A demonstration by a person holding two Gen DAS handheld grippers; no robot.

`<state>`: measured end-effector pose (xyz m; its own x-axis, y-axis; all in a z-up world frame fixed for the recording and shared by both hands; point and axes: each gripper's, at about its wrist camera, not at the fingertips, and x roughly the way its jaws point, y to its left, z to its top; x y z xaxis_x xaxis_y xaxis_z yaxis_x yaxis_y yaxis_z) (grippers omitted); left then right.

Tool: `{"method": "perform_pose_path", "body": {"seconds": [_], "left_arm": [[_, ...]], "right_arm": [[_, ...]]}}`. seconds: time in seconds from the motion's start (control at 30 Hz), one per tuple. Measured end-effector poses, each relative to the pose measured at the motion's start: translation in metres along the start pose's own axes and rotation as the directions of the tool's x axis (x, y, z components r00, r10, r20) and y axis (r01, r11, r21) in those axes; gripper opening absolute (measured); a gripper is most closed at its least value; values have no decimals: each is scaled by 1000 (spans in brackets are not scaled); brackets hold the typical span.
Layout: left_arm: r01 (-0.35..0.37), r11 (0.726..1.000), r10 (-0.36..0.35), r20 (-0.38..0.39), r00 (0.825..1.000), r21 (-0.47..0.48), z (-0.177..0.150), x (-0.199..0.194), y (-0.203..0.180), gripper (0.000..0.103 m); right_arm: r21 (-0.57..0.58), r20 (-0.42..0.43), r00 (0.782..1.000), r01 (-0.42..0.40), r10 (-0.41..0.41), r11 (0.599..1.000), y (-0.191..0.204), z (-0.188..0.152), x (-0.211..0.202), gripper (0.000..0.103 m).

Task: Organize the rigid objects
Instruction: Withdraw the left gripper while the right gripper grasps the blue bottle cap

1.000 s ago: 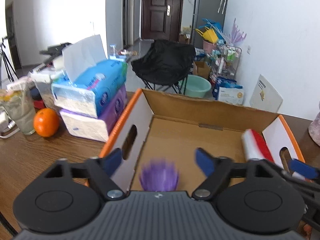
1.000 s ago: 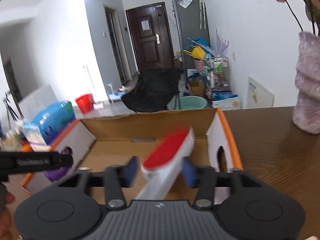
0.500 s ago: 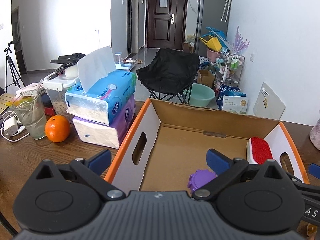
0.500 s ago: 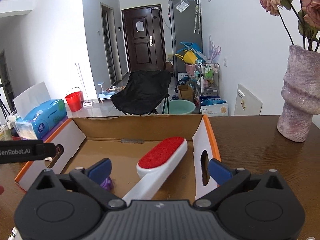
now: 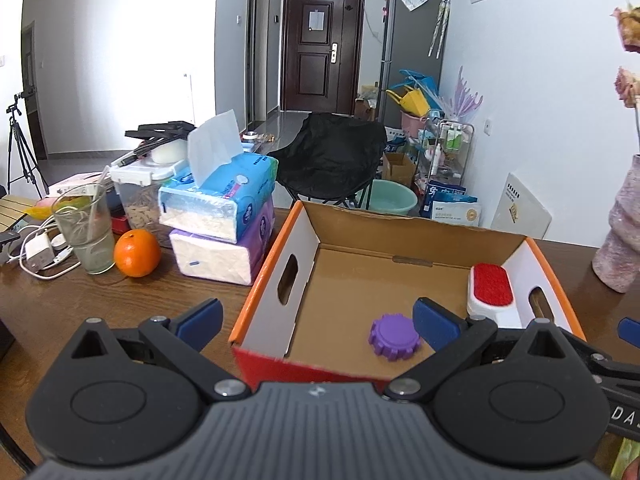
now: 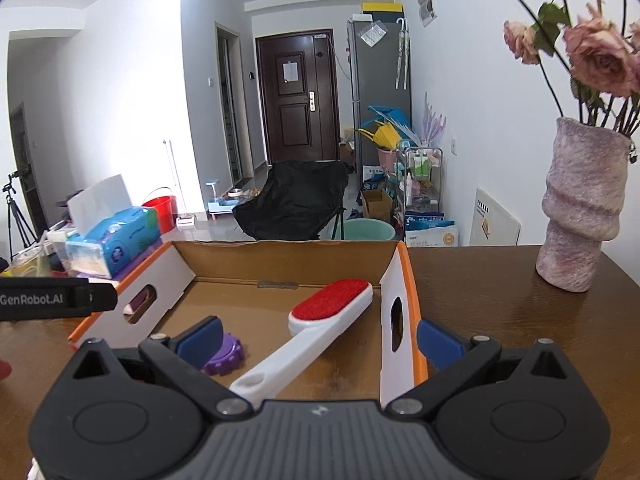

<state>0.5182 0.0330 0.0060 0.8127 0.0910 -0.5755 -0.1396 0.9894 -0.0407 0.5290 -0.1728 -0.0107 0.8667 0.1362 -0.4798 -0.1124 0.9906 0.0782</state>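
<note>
grippers both stand wide apart and hold nothing. the left gripper hangs above the near edge of the cardboard box, tilted downward, its jaws straddling the box's left wall. the right gripper (also angled down) straddles the right wall. inside on the box floor lie a purple gear and a white lint brush with a red pad, its handle toward the camera. the box sits on a wooden table.

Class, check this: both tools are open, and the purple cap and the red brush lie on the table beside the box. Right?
Not quite. Both wrist views show the purple cap and red brush lying inside the box, not beside it. Both tools are open.
</note>
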Motion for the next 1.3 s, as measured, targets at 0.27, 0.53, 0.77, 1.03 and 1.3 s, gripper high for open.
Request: {"method": "perform_pose_path", "body": {"seconds": [0.27, 0.53, 0.77, 1.03, 1.3], "left_arm": [[19, 1000, -19, 20, 1000, 10, -21, -44, 12, 103], [29, 1000, -29, 39, 999, 6, -43, -89, 22, 103], [45, 999, -45, 45, 998, 16, -70, -125, 25, 103], [38, 999, -38, -5, 999, 13, -108, -144, 39, 103], [23, 1000, -23, -24, 999, 8, -135, -161, 54, 103]], "right_arm": [[-10, 23, 1000, -16, 16, 1000, 2, -16, -43, 103], [-34, 39, 999, -36, 37, 999, 12, -36, -90, 103], [-23, 54, 997, -59, 60, 998, 15, -61, -129, 103], [-35, 25, 997, -70, 71, 997, 23, -99, -160, 103], [-43, -14, 998, -54, 54, 998, 33, -132, -179, 103]]}}
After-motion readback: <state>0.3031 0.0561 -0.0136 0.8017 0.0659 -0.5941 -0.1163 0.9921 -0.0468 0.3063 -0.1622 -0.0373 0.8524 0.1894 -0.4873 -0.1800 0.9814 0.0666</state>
